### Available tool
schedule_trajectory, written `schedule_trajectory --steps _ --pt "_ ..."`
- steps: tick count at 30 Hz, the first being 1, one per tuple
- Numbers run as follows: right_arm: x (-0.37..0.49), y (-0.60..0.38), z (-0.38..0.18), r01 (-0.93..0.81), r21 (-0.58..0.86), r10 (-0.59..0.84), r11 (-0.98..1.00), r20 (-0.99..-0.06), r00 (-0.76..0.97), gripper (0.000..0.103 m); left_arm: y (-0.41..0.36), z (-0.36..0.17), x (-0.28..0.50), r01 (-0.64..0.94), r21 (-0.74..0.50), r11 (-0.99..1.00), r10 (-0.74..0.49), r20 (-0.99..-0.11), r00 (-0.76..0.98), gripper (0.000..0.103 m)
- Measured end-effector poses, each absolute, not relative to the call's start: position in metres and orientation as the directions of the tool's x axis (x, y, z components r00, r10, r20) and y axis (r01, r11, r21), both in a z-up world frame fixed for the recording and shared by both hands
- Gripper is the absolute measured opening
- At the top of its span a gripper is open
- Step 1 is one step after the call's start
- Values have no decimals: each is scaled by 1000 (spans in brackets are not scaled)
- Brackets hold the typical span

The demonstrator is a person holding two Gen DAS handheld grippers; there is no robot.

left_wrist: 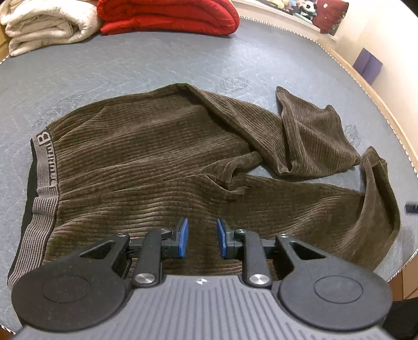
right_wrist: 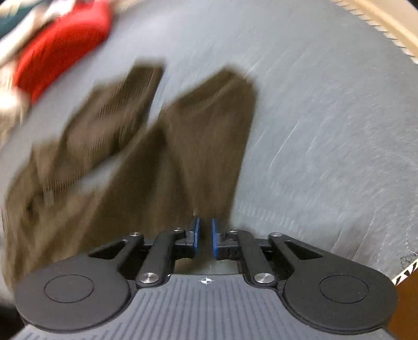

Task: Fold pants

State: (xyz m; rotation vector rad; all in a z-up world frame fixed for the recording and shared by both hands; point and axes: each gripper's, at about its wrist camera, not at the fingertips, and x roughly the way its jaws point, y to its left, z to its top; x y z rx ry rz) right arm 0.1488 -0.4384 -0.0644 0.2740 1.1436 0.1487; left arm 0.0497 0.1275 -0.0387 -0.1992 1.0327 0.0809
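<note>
Two grippers point down at brown corduroy pants spread on a grey quilted mattress. The left gripper hangs over the seat of the pants, its blue pads a narrow gap apart with nothing between them, only ribbed cloth lying flat below. The right gripper shows in a badly smeared view; its pads stand apart by a slimmer slot, and they seem empty, though the blur leaves that unsure. Ahead of it lie the two leg ends, splayed apart. In the left view the grey waistband runs down the left side and the legs trail right, one folded back over itself. At the far edge sit a folded red blanket and a cream blanket beside it.
</note>
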Motion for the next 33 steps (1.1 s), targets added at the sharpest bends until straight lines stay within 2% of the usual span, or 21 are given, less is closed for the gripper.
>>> schedule_trajectory --steps 1,2,4,7,8,10,17,18,20,21,24,28,31,33 --pt "153 -448 -60 75 311 247 947 -860 446 30 126 -40 51 -157 -119 980 -23 -861 508 27" --pt "157 -456 -58 128 333 235 934 -844 482 34 125 -41 52 -155 -113 982 -20 -863 505 27" --pt "165 -463 -56 166 362 226 917 -816 531 37 123 -42 55 -153 -109 982 -18 -866 500 28" --pt "180 -448 -59 102 346 241 933 -808 538 38 122 -42 58 -153 -114 982 -22 -865 501 30" --pt "185 -437 -60 58 315 237 947 -812 533 39 121 -42 58 -151 -114 982 -23 -864 504 31" --pt "196 -412 -65 -17 240 213 971 -824 525 50 118 -41 60 -144 -108 984 -20 -862 507 32" --pt "226 -335 -90 -187 11 98 982 -881 462 50 115 -39 67 -139 -107 984 -21 -860 510 33" --pt "228 -330 -93 -204 -24 74 979 -885 459 49 115 -39 68 -141 -106 984 -19 -859 511 33" --pt "225 -330 -95 -218 -61 47 974 -886 461 28 115 -37 70 -146 -112 983 -21 -856 516 33" --pt "222 -335 -92 -210 -69 37 975 -886 462 9 115 -36 70 -146 -114 983 -22 -855 518 33" --pt "213 -364 -73 -108 -54 12 993 -845 535 7 112 -33 71 -146 -119 982 -26 -853 522 33" --pt "190 -430 -53 152 14 -79 988 -803 591 6 104 -32 69 -126 -122 984 -38 -849 526 33" --pt "162 -493 -60 361 85 -129 929 -840 528 6 99 -33 66 -104 -120 987 -47 -850 525 33" --pt "143 -527 -70 489 82 -173 868 -875 453 6 97 -35 64 -97 -113 989 -46 -853 520 33"
